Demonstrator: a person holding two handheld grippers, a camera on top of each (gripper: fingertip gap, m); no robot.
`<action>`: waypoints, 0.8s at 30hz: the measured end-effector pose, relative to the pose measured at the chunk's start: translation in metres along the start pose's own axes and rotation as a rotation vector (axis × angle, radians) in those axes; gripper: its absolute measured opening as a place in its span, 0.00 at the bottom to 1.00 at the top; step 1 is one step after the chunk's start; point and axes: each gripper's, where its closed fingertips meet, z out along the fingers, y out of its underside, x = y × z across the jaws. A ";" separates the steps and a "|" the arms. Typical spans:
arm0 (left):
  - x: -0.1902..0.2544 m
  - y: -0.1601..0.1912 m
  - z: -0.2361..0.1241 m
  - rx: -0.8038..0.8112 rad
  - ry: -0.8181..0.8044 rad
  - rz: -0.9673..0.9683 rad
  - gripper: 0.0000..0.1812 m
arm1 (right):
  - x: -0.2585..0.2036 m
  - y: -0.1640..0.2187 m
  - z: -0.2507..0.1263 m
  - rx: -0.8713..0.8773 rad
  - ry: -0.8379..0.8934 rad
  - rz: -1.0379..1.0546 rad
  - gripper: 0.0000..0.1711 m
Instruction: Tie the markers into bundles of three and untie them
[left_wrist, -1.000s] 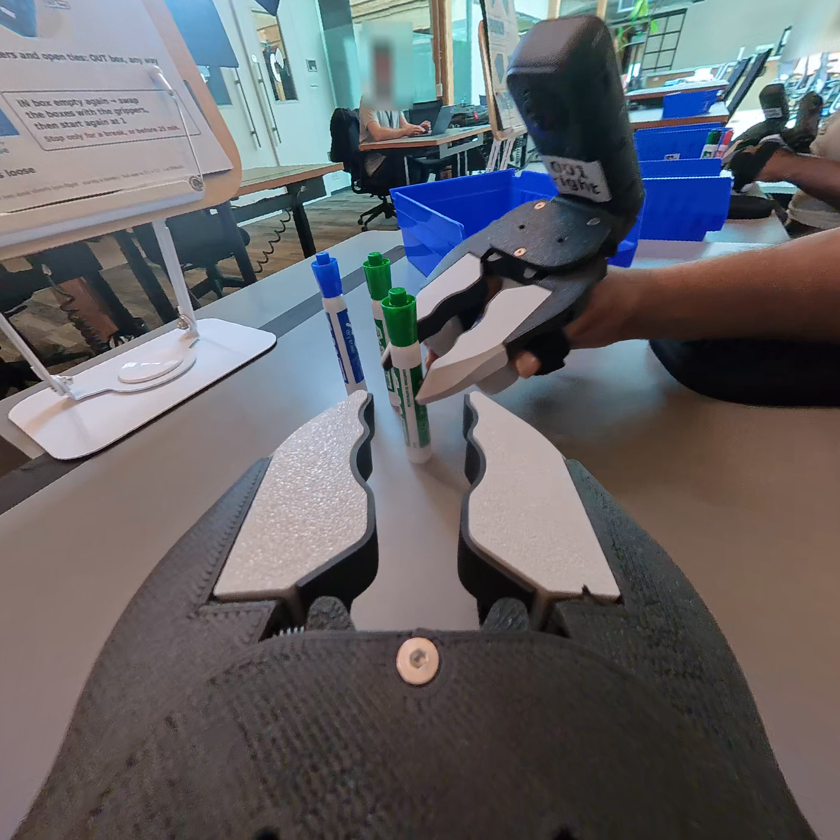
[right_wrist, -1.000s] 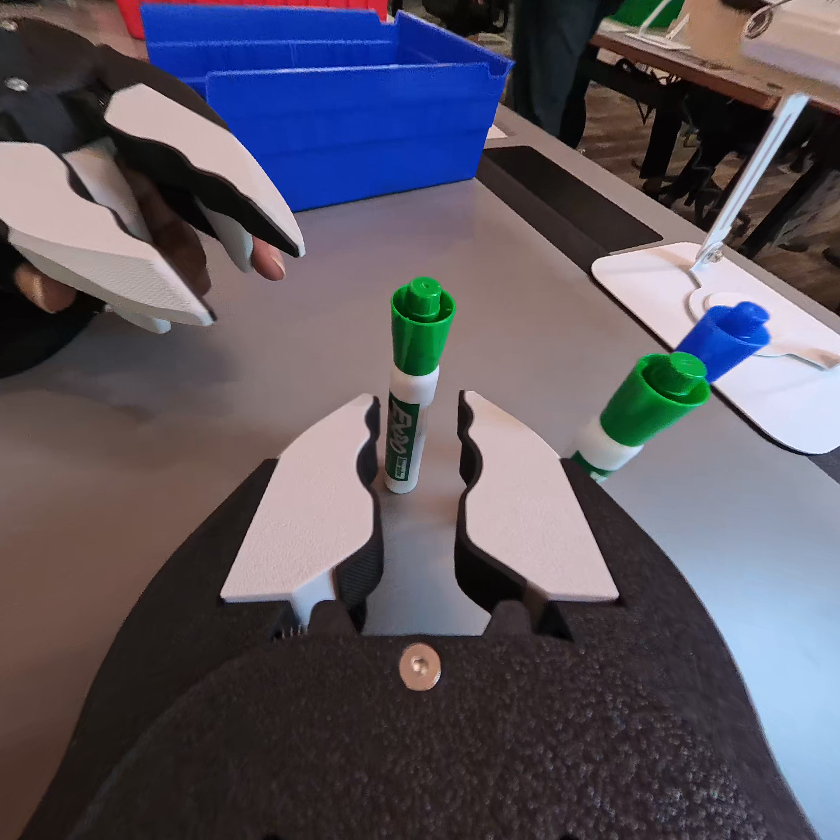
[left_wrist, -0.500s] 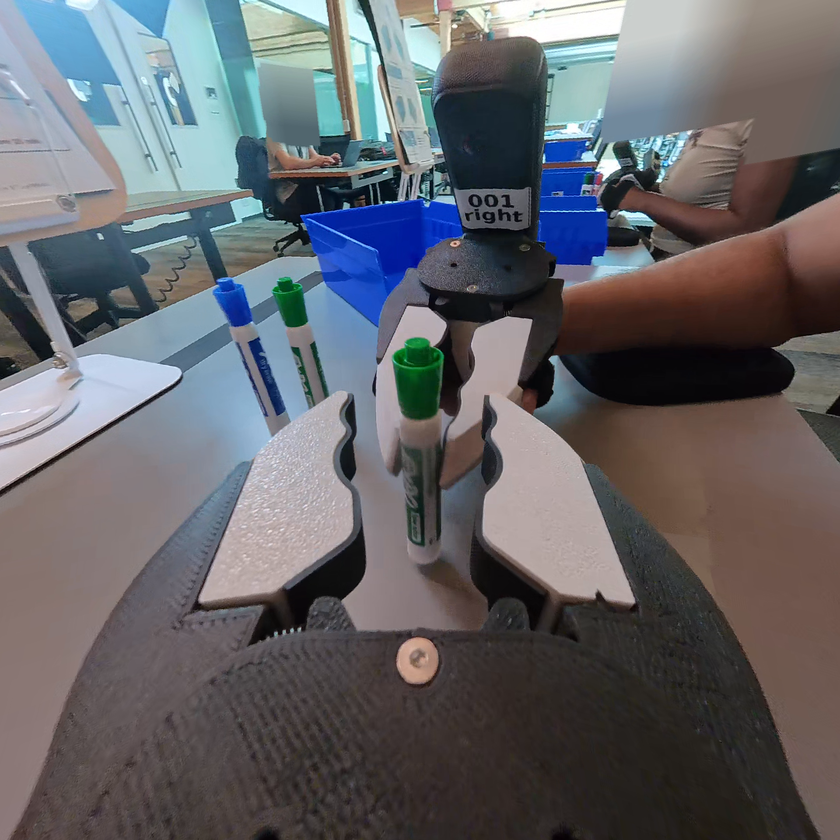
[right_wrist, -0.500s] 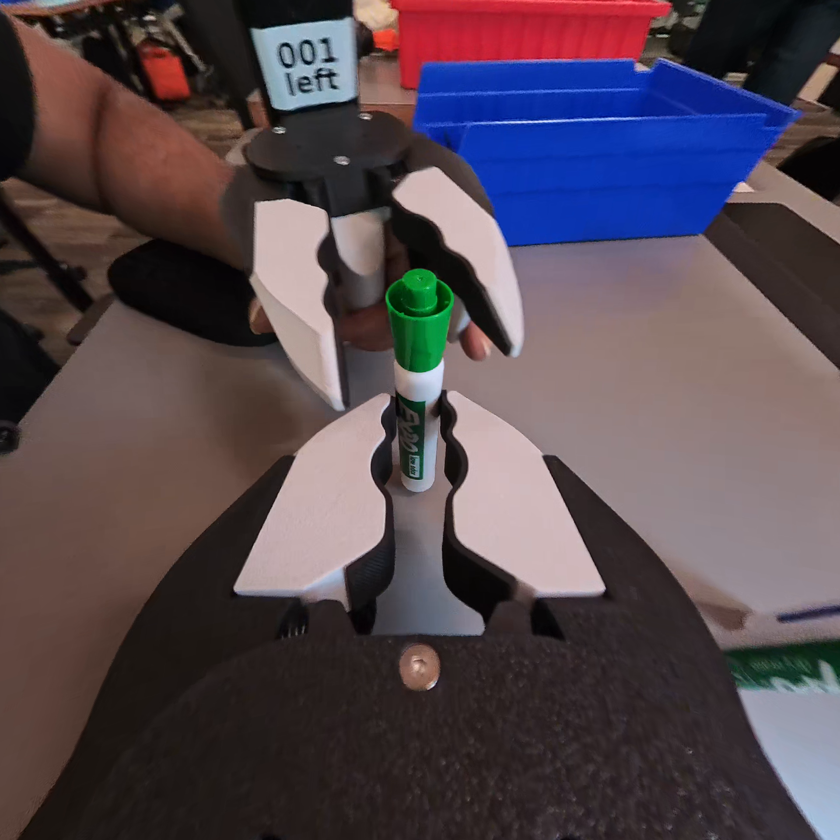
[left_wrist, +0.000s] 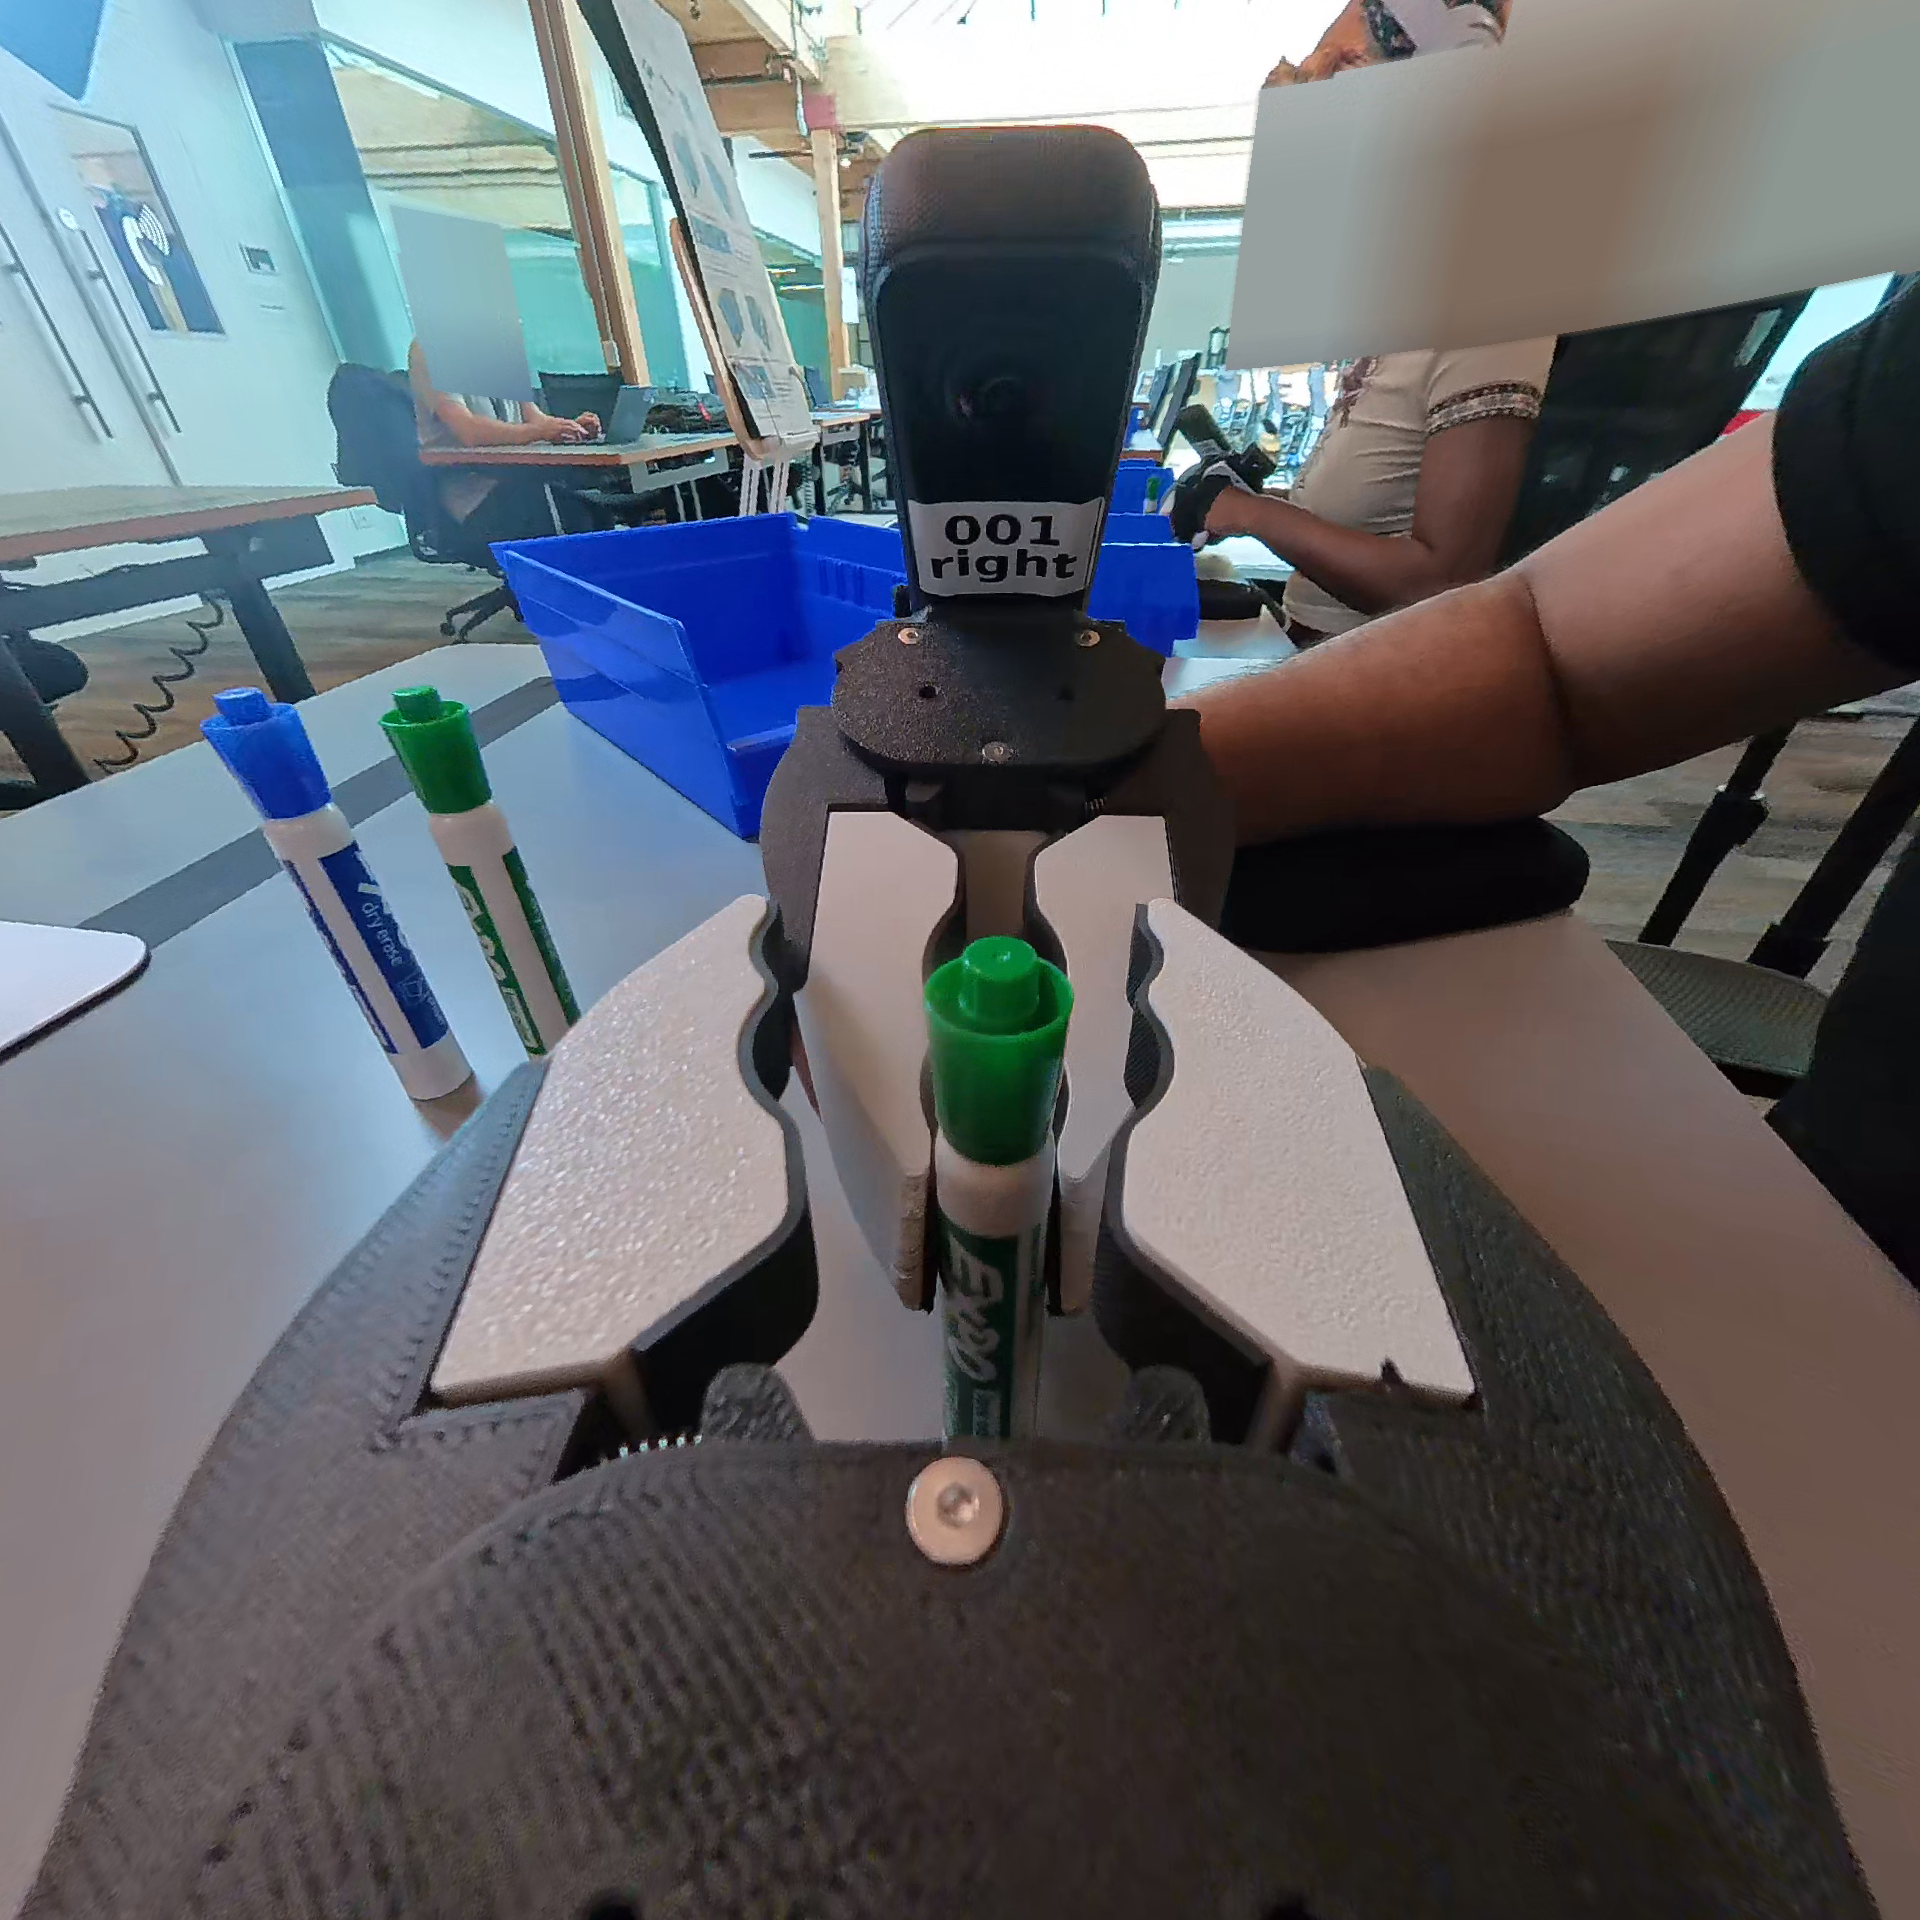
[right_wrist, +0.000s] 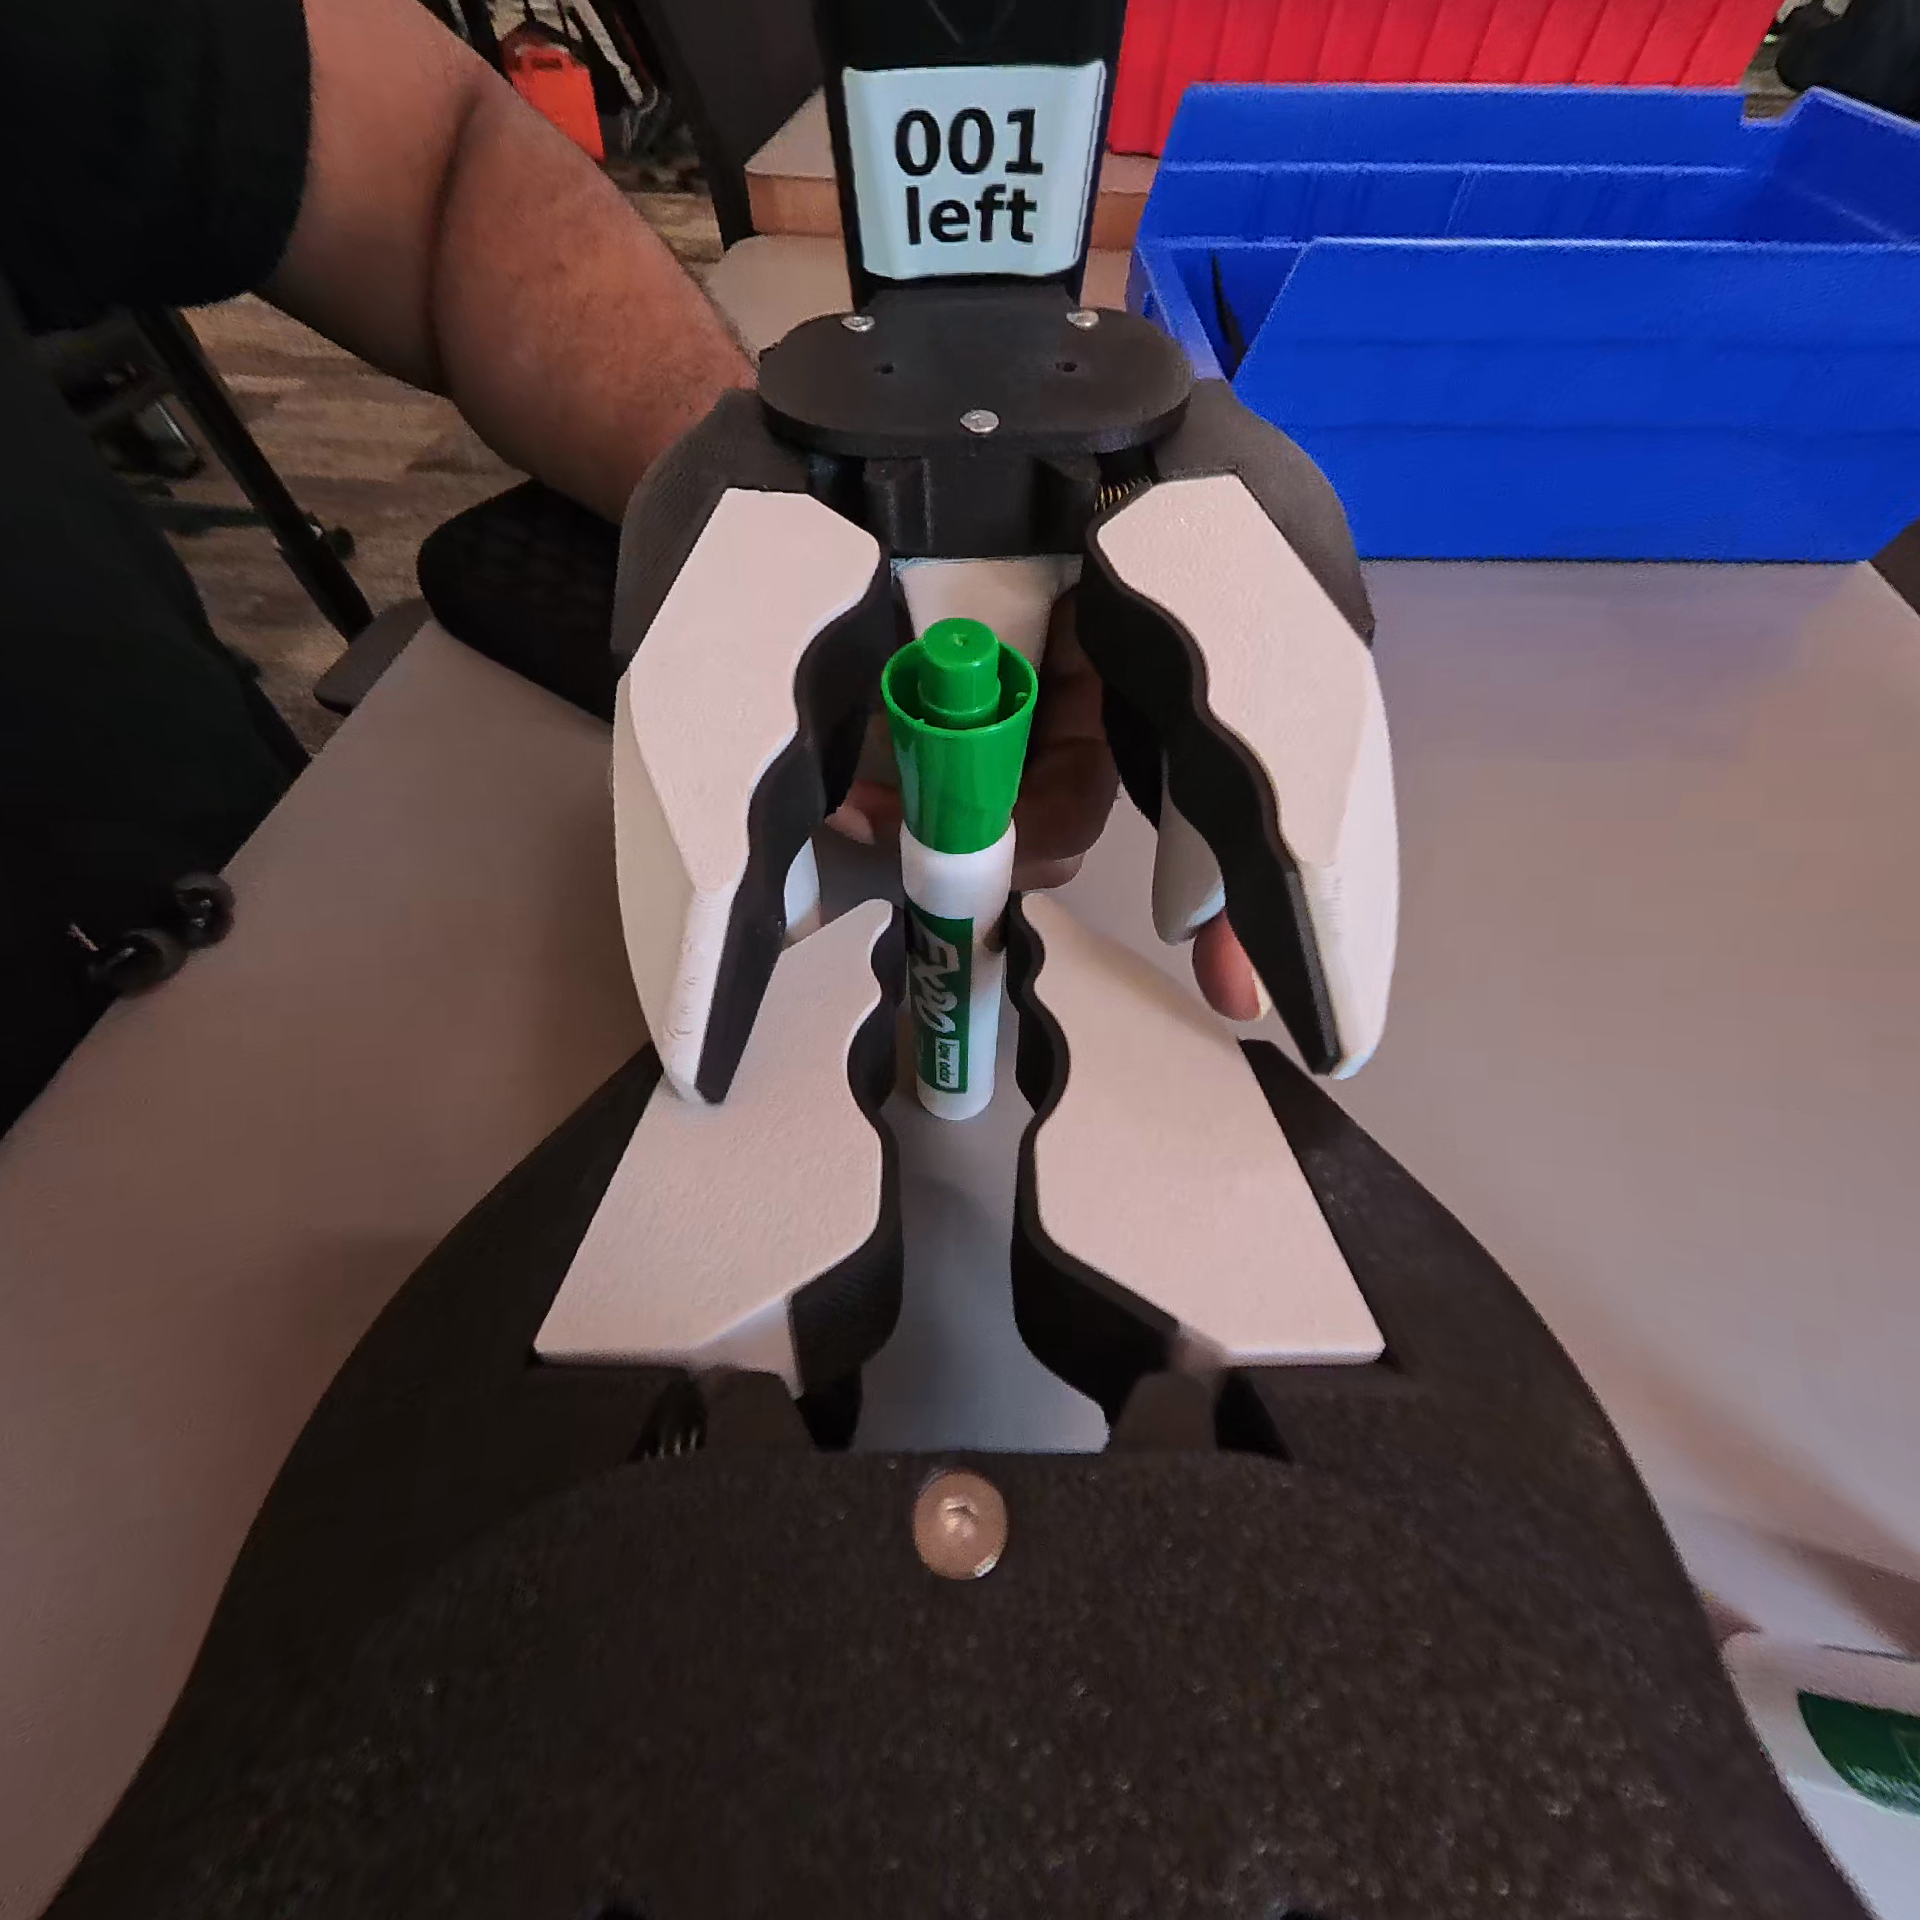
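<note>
A green marker (left_wrist: 995, 1122) stands upright on the grey table (left_wrist: 208, 1195); it also shows in the right wrist view (right_wrist: 956, 831). My right gripper (right_wrist: 954, 914) is shut on its white barrel, fingertips pressed to both sides. It faces the left wrist camera (left_wrist: 992, 1294). My left gripper (left_wrist: 956, 914) is open wide and empty, and its fingers straddle the right gripper's fingertips and the marker from the opposite side (right_wrist: 1018, 1070). A blue marker (left_wrist: 343, 904) and a second green marker (left_wrist: 478, 862) stand upright at the left, apart from both grippers.
A blue bin (left_wrist: 644, 644) sits on the table behind the grippers, also in the right wrist view (right_wrist: 1558, 416). A white stand base (left_wrist: 52, 977) lies at the far left. Part of a green-labelled marker (right_wrist: 1860, 1756) shows at the lower right corner. People sit at desks beyond. My hands' fingertips stand some 6 centimeters from each other.
The two grippers have come together facing each other. The right gripper has closed on the green marker. The left gripper has moved in until its open fingers straddle the marker.
</note>
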 end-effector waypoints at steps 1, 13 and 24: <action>0.000 0.000 0.001 0.005 0.007 -0.011 0.35 | 0.000 0.000 -0.001 0.003 -0.005 0.005 0.11; 0.001 0.003 0.002 0.048 0.093 -0.025 0.32 | 0.001 0.024 -0.003 -0.107 0.002 -0.006 0.16; 0.001 0.029 -0.003 -0.165 0.076 0.054 0.28 | 0.010 0.026 -0.034 -0.075 0.033 0.048 0.16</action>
